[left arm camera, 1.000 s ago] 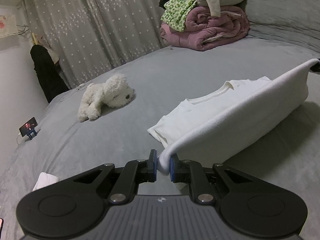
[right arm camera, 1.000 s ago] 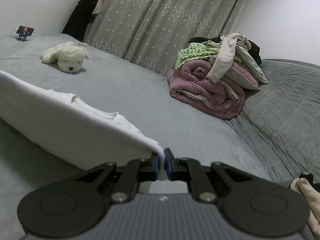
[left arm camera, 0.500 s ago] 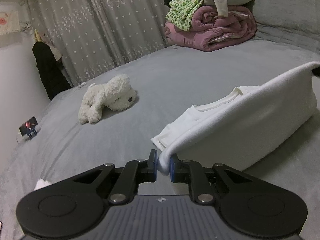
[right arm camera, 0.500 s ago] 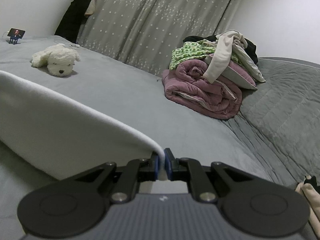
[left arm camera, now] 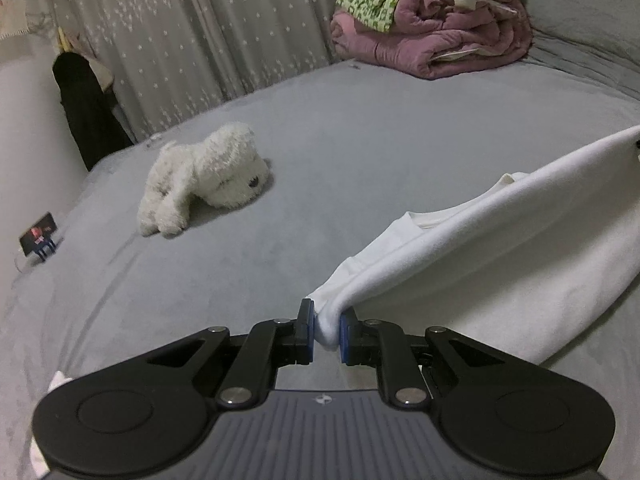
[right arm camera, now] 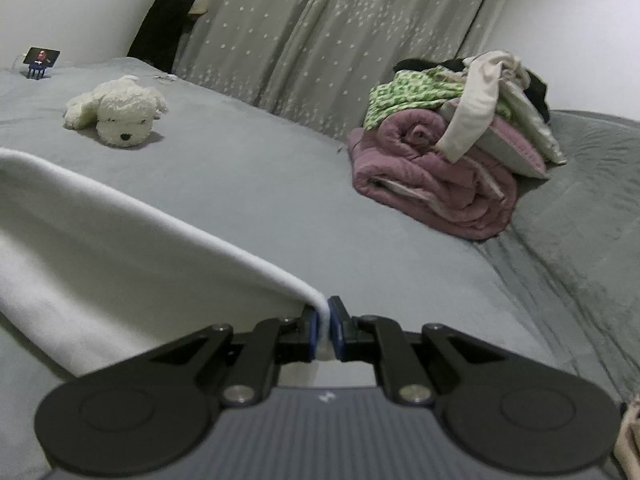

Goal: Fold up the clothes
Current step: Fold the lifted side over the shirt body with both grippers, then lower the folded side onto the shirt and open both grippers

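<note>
Carried farther over its own collar end since a second ago, with less of the neckline showing: white T-shirt, soft knit, lifted along one taut hem and hanging as a smooth sheet whose lower part lies on the grey bedspread. Left gripper clamped on one bunched corner of that hem, blue pads pressed into the cloth; right gripper pinched thin on the opposite corner, hem stretched straight between the two. Ribbed collar just visible beyond the raised fold in the left view, hidden in the right. Well apart on the flat, short-pile bedspread: fluffy white plush dog lying on its belly; rolled mauve quilt, thick and padded, bearing a loose heap of green patterned, cream and black garments; small lit phone on a stand near the far edge. Behind, pleated grey curtain with pale star print and a dark garment hanging beside it.
</note>
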